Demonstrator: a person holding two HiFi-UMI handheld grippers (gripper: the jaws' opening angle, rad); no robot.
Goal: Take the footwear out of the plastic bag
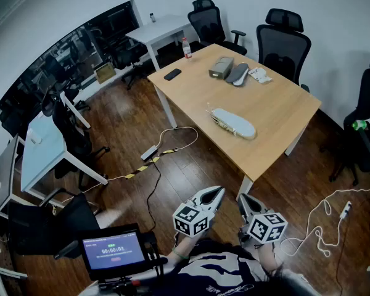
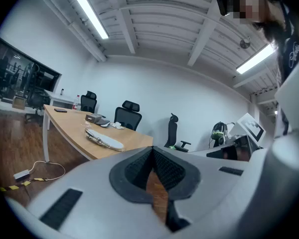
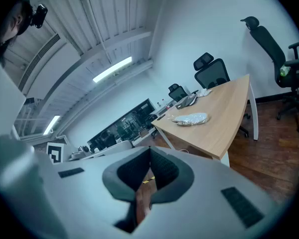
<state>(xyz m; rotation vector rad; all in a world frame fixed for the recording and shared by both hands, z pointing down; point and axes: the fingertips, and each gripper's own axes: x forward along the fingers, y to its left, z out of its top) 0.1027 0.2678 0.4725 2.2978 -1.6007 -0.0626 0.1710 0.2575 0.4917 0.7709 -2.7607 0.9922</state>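
Looking down in the head view, the clear plastic bag (image 1: 218,119) lies near the middle of the wooden surface (image 1: 277,106), with one pale shoe (image 1: 237,124) inside it. The bag lies closer to the surface's near long edge than to the far one, and bare wood surrounds it on every side. At the far end sit a grey box (image 1: 221,67), a grey shoe (image 1: 237,74) touching it, and a small white packet (image 1: 259,74) just beside that. A dark phone (image 1: 172,74) lies by the left edge, and a bottle (image 1: 187,48) stands at the far corner. The left gripper (image 1: 219,191) and right gripper (image 1: 241,198) hang side by side over the wooden floor, well short of the surface, each with its jaws pressed together on nothing. A power strip (image 1: 149,152) and its cable lie on the open floor between person and surface. A small screen (image 1: 114,250) at lower left shows a timer line too small to read surely.

The left gripper view shows the left gripper (image 2: 152,149) with its jaws meeting at the tips, nothing between them; the plastic bag (image 2: 105,139) lies far ahead on the surface (image 2: 70,121), near its edge.

The right gripper view shows the right gripper (image 3: 150,151) with its jaws likewise closed and empty; the plastic bag (image 3: 190,119) lies on the surface (image 3: 226,116), well apart.
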